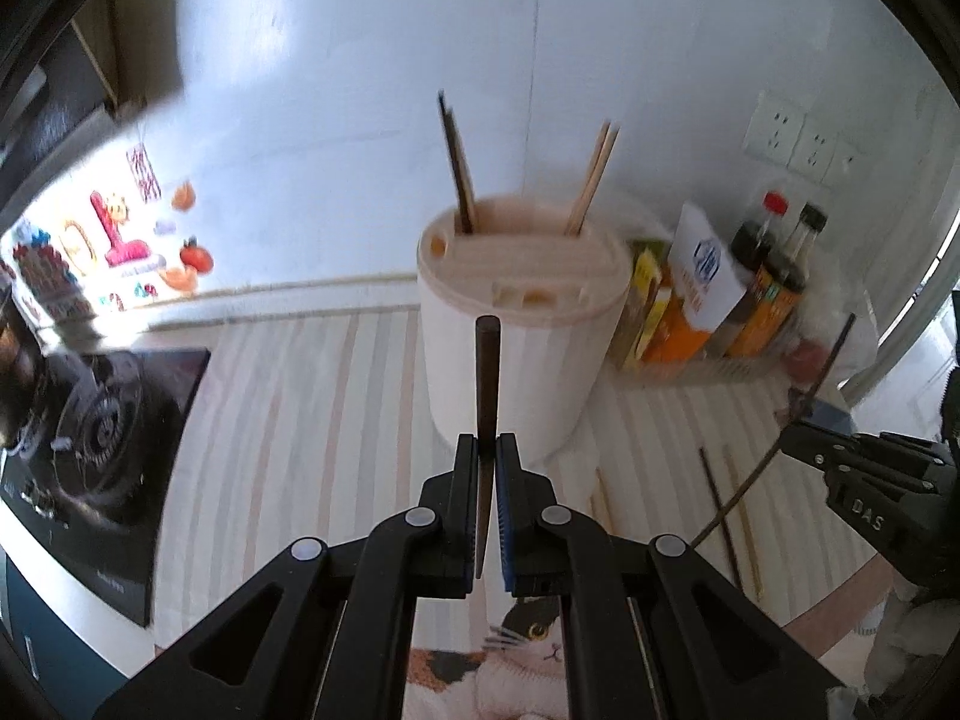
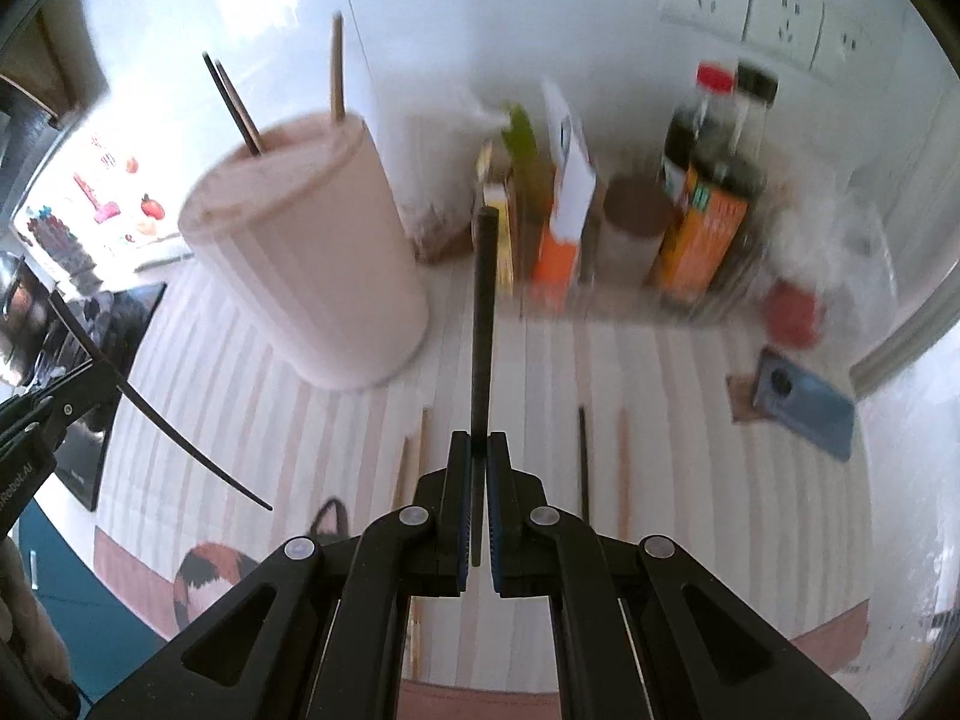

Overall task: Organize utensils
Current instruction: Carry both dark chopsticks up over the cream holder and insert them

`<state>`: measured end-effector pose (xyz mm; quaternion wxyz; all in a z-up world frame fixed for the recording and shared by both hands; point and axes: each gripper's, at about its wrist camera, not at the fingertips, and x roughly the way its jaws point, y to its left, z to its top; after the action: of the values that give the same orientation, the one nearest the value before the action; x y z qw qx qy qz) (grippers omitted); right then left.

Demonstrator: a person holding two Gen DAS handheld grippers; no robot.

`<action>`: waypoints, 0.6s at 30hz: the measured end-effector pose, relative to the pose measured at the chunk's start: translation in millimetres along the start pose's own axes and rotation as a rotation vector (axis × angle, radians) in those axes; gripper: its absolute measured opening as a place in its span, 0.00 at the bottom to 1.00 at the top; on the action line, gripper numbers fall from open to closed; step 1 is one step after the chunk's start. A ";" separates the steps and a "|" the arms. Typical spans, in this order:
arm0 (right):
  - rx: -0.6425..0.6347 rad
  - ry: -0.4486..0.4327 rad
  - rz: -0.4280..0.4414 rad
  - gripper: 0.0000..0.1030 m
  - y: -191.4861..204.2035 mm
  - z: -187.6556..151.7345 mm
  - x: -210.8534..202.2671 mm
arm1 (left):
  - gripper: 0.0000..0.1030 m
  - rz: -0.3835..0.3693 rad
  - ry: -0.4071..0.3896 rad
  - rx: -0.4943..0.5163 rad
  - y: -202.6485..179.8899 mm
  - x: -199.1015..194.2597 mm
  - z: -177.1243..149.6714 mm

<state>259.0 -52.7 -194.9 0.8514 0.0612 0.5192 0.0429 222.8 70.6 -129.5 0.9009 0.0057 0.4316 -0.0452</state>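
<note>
My left gripper (image 1: 486, 450) is shut on a dark brown chopstick (image 1: 486, 378) that points ahead toward the pale utensil holder (image 1: 516, 354). Dark chopsticks (image 1: 457, 171) and light wooden ones (image 1: 591, 180) stand in the holder's slots. My right gripper (image 2: 478, 447) is shut on a black chopstick (image 2: 483, 324), held above the striped mat (image 2: 252, 396). The holder (image 2: 312, 258) stands to its left in the right wrist view. Loose chopsticks (image 2: 600, 468) lie on the mat below. The right gripper (image 1: 798, 441) also shows at the right edge of the left wrist view with its chopstick.
A rack of sauce bottles and boxes (image 2: 690, 216) stands against the wall behind the mat. A blue phone (image 2: 804, 396) lies at the right. A black gas stove (image 1: 102, 450) sits left of the mat. Wall sockets (image 1: 798, 138) are above the bottles.
</note>
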 end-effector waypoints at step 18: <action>-0.033 -0.246 0.146 0.05 36.9 110.5 -98.4 | 0.03 -0.095 -0.249 -0.030 -13.5 -108.3 120.0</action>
<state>312.0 -36.2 -52.8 0.9042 0.0896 0.4041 0.1053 247.4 59.6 30.5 0.9443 -0.0340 0.3170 -0.0816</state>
